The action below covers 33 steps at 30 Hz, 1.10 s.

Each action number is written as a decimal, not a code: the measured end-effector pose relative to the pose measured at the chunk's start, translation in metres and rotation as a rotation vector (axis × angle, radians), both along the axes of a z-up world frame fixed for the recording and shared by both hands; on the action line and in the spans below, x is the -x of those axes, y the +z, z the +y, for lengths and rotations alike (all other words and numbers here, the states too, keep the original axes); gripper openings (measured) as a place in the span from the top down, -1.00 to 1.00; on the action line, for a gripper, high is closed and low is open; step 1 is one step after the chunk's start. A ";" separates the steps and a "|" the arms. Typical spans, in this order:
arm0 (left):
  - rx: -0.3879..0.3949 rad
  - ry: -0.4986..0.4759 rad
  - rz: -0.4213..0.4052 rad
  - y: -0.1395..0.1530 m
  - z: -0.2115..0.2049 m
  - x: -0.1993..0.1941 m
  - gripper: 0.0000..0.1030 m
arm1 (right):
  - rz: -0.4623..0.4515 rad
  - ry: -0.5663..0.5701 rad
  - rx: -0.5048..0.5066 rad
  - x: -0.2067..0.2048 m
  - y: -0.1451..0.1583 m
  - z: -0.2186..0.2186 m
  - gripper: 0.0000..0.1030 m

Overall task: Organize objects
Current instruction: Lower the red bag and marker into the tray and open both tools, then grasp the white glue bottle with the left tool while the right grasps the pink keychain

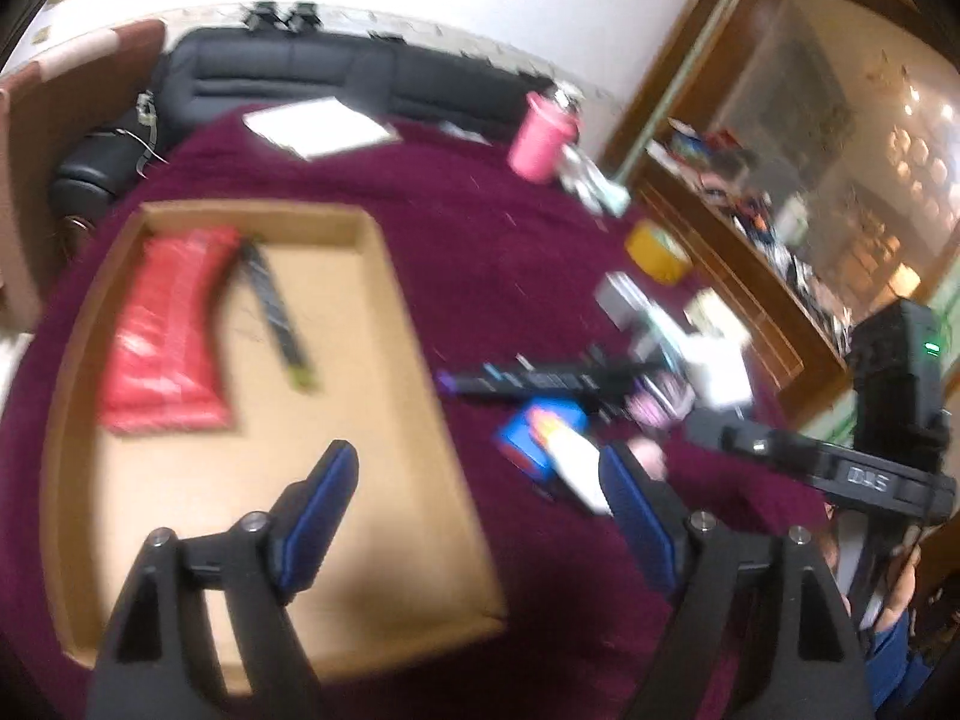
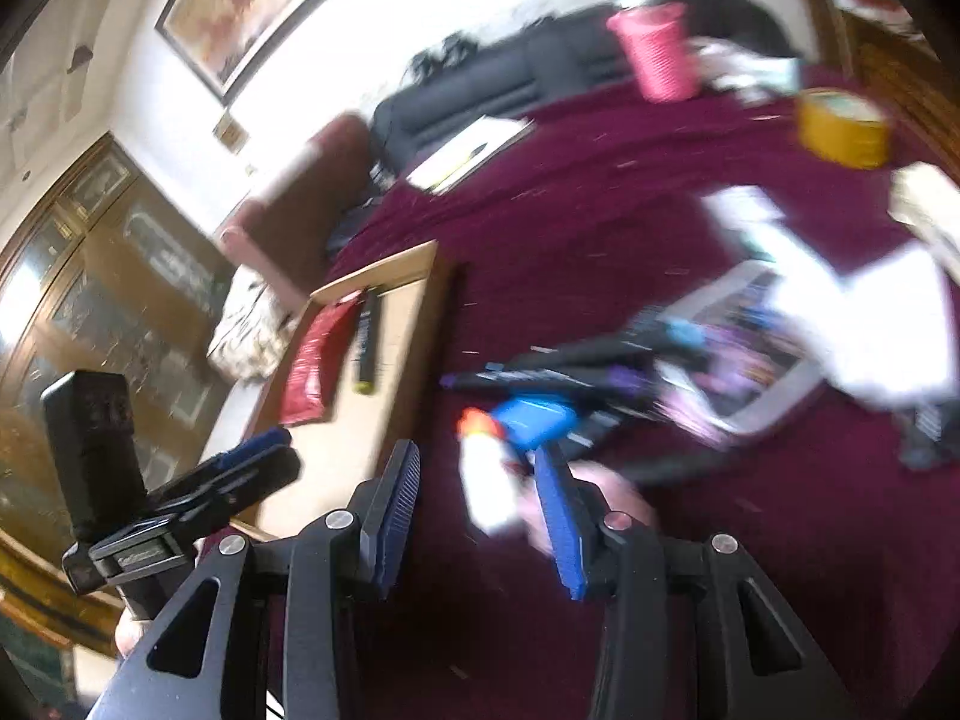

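Shallow brown cardboard tray [image 1: 384,312] sits on maroon cloth-covered table [image 1: 492,252]. Inside it, red plastic packet [image 1: 165,330] lies left of black slim remote [image 1: 279,315]. Right of tray: pile of black pens [image 1: 540,381], blue card [image 1: 534,438] and white glue bottle [image 1: 579,468]. Pink ribbed cup [image 1: 540,135] and yellow tape roll [image 1: 657,249] stand behind the pile.

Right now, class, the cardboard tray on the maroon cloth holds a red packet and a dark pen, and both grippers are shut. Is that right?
Not quite. The cardboard tray does hold the red packet and the dark pen, but the left gripper and the right gripper are both open, empty, as each wrist view shows.
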<state>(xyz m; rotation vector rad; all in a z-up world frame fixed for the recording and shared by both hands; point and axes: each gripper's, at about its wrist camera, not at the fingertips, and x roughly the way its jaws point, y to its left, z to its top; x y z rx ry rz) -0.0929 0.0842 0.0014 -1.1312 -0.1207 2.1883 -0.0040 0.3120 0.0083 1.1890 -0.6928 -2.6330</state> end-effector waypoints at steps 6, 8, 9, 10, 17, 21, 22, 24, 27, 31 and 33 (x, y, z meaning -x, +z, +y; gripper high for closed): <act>-0.005 -0.021 -0.094 -0.021 0.052 -0.011 -0.57 | 0.043 -0.058 0.069 -0.039 -0.007 0.042 0.13; 0.033 0.022 -0.113 -0.026 0.065 -0.007 -0.53 | 0.053 -0.067 0.083 -0.041 -0.010 0.050 0.13; 0.056 0.028 -0.115 -0.028 0.073 -0.006 -0.52 | 0.055 -0.066 0.094 -0.043 -0.012 0.052 0.13; 0.088 0.029 -0.107 -0.030 0.082 -0.004 -0.52 | 0.055 -0.065 0.104 -0.044 -0.014 0.053 0.13; 0.164 0.055 -0.078 -0.047 0.113 0.013 0.50 | 0.089 -0.070 0.111 -0.068 -0.013 0.071 0.13; 0.184 0.035 -0.053 -0.047 0.109 -0.006 0.50 | 0.077 -0.056 0.110 -0.073 -0.018 0.074 0.13; 0.176 0.024 -0.061 -0.048 0.106 -0.012 0.50 | 0.072 -0.053 0.107 -0.071 -0.019 0.074 0.13; 0.175 0.011 -0.057 -0.051 0.098 -0.029 0.50 | 0.059 -0.035 0.087 -0.064 -0.020 0.068 0.12; 0.194 -0.016 -0.065 -0.060 0.090 -0.050 0.49 | 0.038 0.005 0.056 -0.043 -0.021 0.052 0.06; 0.198 -0.029 -0.040 -0.062 0.086 -0.061 0.49 | -0.019 0.040 0.009 -0.018 -0.031 0.031 0.01; 0.208 -0.036 -0.029 -0.062 0.088 -0.061 0.49 | -0.037 0.032 -0.054 -0.007 -0.035 0.021 0.01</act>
